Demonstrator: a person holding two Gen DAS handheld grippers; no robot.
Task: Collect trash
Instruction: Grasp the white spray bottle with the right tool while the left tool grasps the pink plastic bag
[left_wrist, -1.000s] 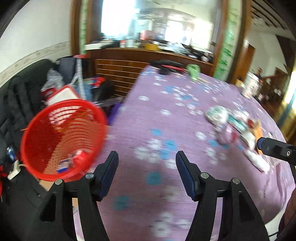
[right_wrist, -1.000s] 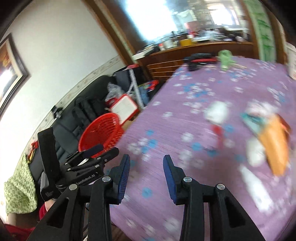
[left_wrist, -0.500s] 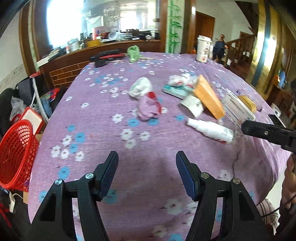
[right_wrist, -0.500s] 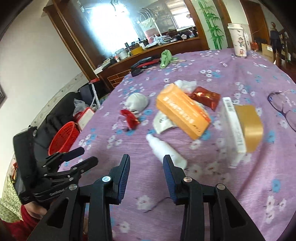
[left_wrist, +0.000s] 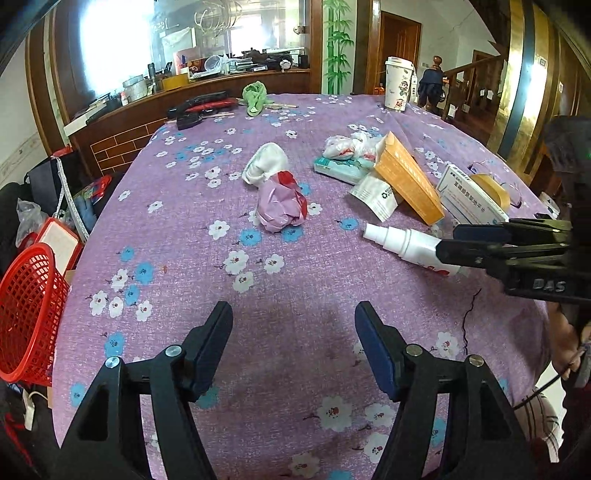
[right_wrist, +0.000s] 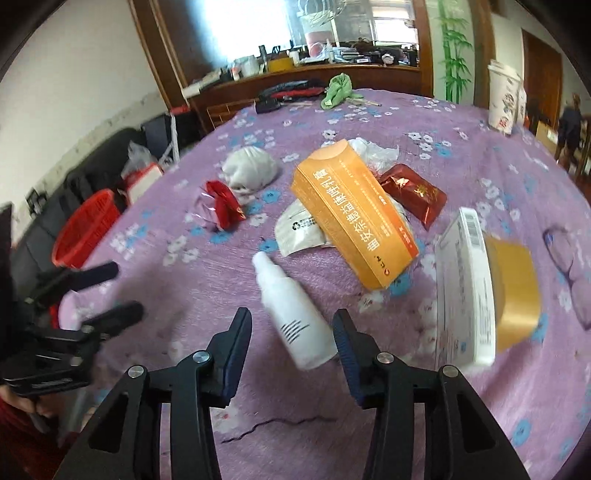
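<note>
At the far left, one red mesh basket (left_wrist: 27, 314) stands off the table's edge, beside the purple flowered tablecloth (left_wrist: 177, 266). The left gripper (left_wrist: 293, 332) hangs over bare cloth, its jaws apart and opening, nothing between them.

On the cloth the trash lies in a loose cluster. One white wad (left_wrist: 265, 168) touches one crumpled pink-and-red wrapper (left_wrist: 282, 205). Further right sit one teal packet (left_wrist: 341, 170) with one bunched clear bag (left_wrist: 345, 146) on it, one white pouch (left_wrist: 376, 192), one long orange box (right_wrist: 354, 218) tilted over the pouch, and one dark red foil sachet (right_wrist: 413, 194) behind the box.

One white spray bottle (right_wrist: 291, 317) lies on its side, nozzle pointing away, black stripes printed on its body. Its base lies between the fingers of the right gripper (right_wrist: 291, 332), whose jaws are opening; the right pad looks just beside it, contact uncertain.

Rightmost: one white carton (right_wrist: 463, 288), one brown tape roll (right_wrist: 515, 291), and one pair of glasses (right_wrist: 567, 266).
</note>
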